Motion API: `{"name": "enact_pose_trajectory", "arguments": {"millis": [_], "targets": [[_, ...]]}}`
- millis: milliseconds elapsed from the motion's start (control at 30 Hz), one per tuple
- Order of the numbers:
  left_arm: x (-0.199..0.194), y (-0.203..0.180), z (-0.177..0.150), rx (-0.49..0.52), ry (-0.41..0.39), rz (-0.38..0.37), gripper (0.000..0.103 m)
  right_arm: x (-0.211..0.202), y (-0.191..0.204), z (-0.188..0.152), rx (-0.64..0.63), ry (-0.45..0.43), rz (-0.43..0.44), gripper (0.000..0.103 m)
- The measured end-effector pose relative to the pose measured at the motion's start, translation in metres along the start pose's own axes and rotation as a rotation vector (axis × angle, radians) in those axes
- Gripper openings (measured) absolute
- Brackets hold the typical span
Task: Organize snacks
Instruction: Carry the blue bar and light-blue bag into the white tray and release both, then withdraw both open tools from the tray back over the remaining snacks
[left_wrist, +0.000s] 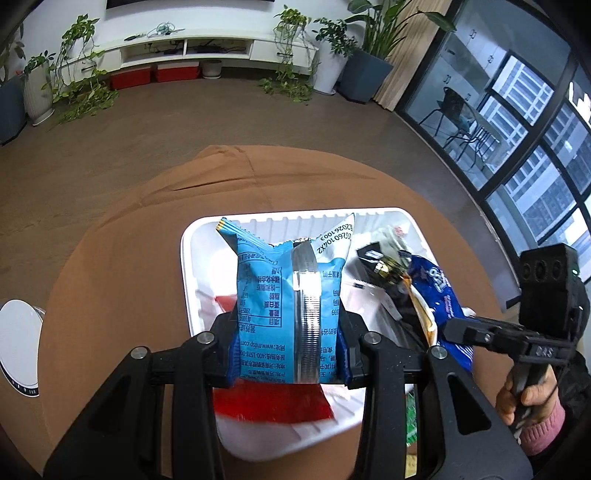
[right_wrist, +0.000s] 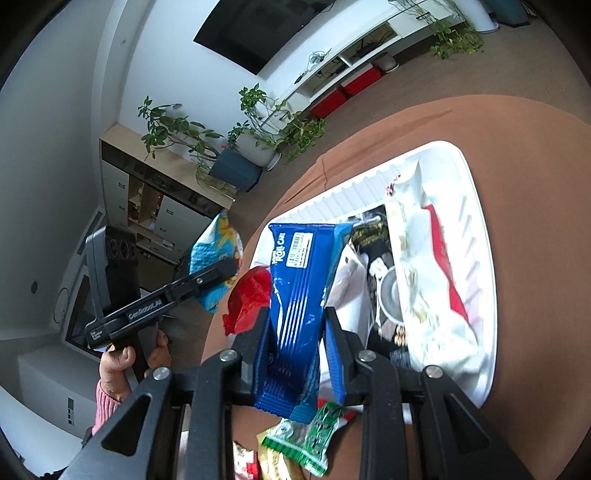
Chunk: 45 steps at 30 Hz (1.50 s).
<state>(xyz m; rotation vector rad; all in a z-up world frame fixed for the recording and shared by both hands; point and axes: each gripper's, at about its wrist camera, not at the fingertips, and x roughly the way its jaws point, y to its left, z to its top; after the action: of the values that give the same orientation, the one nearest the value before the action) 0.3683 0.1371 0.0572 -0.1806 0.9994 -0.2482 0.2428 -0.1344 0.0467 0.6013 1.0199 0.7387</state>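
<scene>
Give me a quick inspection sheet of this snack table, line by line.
Surface: round table under a brown cloth.
Job's things: white tray holding several snack packets.
Clutter: green packet and others loose on the cloth; white round object at the table edge.
Grippers: left gripper clamps a light-blue packet; right gripper clamps a dark-blue packet.
Cables: nothing seen on the table.
Surroundings: potted plants, white TV console, windows.

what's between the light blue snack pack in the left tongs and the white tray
Nothing visible blocks it. The light blue snack pack hangs over the white tray; only a red packet lies in the tray beneath.
</scene>
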Motion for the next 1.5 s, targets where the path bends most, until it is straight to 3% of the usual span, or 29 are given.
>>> {"name": "enact_pose_trajectory", "arguments": {"millis": [400,533,800,900,1167,1500], "targets": [[0.031,0.011,0.007,-0.045,0.02,0.072,0.037,0.019,0.013,0.018,-0.089,-0.007,-0.089,0.033],[0.029,0.016,0.01,-0.047,-0.004,0.099,0.045,0.017,0.019,0.017,-0.114,-0.014,-0.099,0.039],[0.004,0.03,0.01,-0.069,-0.055,0.101,0.046,0.005,0.031,0.003,-0.158,-0.024,-0.11,0.041],[-0.013,0.026,0.0,-0.053,-0.073,0.111,0.046,-0.003,0.036,-0.003,-0.175,-0.033,-0.11,0.046],[-0.066,0.017,-0.043,-0.047,-0.123,0.101,0.046,-0.029,0.051,-0.028,-0.197,-0.045,-0.1,0.047],[-0.126,-0.023,-0.119,0.024,-0.124,0.073,0.051,-0.053,0.064,-0.085,-0.211,-0.03,-0.116,0.052]]}}
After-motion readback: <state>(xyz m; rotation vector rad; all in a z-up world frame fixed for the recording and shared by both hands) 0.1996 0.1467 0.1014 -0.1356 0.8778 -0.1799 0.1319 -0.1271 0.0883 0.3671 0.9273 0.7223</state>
